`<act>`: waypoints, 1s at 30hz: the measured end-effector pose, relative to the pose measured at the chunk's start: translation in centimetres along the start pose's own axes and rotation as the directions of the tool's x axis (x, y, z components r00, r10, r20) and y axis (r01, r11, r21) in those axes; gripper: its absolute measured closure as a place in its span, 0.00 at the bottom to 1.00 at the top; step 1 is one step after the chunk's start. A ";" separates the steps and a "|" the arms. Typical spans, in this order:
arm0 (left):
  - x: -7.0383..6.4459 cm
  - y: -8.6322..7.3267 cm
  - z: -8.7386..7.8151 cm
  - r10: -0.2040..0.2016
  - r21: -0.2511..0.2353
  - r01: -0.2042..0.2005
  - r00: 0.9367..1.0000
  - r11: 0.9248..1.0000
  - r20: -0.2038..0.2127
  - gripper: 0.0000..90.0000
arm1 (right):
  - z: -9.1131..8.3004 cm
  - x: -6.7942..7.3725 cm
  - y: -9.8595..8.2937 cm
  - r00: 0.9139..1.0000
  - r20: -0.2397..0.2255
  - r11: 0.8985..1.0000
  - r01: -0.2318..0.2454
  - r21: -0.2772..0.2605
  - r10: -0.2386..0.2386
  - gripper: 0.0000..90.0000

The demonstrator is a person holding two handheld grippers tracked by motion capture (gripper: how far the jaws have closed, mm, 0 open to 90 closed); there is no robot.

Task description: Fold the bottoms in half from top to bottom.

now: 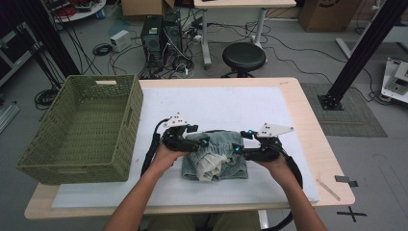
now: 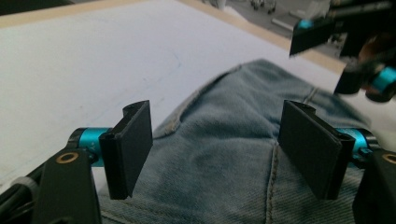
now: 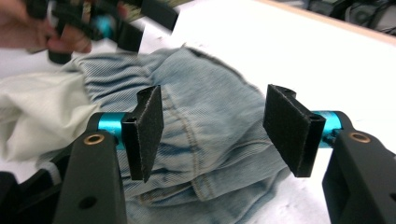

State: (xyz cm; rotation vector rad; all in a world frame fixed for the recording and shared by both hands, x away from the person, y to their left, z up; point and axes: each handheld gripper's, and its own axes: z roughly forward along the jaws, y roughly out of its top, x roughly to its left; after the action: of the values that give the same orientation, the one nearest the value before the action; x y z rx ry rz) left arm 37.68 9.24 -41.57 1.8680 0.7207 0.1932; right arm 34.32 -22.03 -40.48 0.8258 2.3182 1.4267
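Observation:
A folded pair of light-blue denim shorts (image 1: 215, 156) lies on the white mat (image 1: 216, 106) near the table's front, with its pale lining (image 1: 208, 163) turned out. My left gripper (image 1: 198, 139) sits at the shorts' left edge, jaws wide apart over the denim (image 2: 219, 140), holding nothing. My right gripper (image 1: 243, 143) is at the shorts' right edge, also open, its pads (image 3: 148, 130) straddling a bunched fold of denim (image 3: 205, 135). In the right gripper view the left gripper (image 3: 116, 25) and its hand show beyond the shorts. The right gripper (image 2: 355, 51) shows far off in the left gripper view.
A green woven basket (image 1: 86, 130) stands empty on the table's left side, close to my left forearm. The wooden table edge (image 1: 308, 120) runs along the right. A black stool (image 1: 243, 57), computer towers and cables are on the floor behind the table.

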 end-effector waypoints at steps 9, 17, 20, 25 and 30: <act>0.1 -0.9 0.0 0.015 0.100 -0.016 1.000 0.995 0.011 0.33 | -0.4 -0.3 0.2 0.998 0.059 1.000 -0.021 -0.001 0.021 0.44; 1.0 -1.8 -1.3 0.035 0.142 -0.028 0.998 0.990 -0.046 0.35 | 2.2 1.6 0.5 0.997 -0.048 0.986 0.062 0.156 -0.055 0.53; 1.4 -2.2 -1.6 0.034 0.146 -0.024 0.997 0.989 -0.065 0.36 | 3.2 2.0 0.0 0.994 -0.060 0.965 0.107 0.240 -0.096 0.55; 1.6 -2.1 -2.1 0.015 0.071 -0.010 0.997 0.997 -0.074 0.37 | 2.2 1.3 -0.4 0.995 -0.066 0.973 0.084 0.215 -0.072 0.52; 2.1 -1.4 -3.4 -0.033 -0.074 0.026 0.996 0.997 -0.088 0.33 | -0.3 0.0 -0.2 0.998 -0.057 0.995 0.032 0.099 -0.027 0.44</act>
State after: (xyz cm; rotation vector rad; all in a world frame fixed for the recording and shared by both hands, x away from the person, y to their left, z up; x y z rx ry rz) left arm 37.28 13.47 -41.84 1.7870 0.7914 0.2820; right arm 34.07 -22.31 -40.55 0.7849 2.4499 1.3480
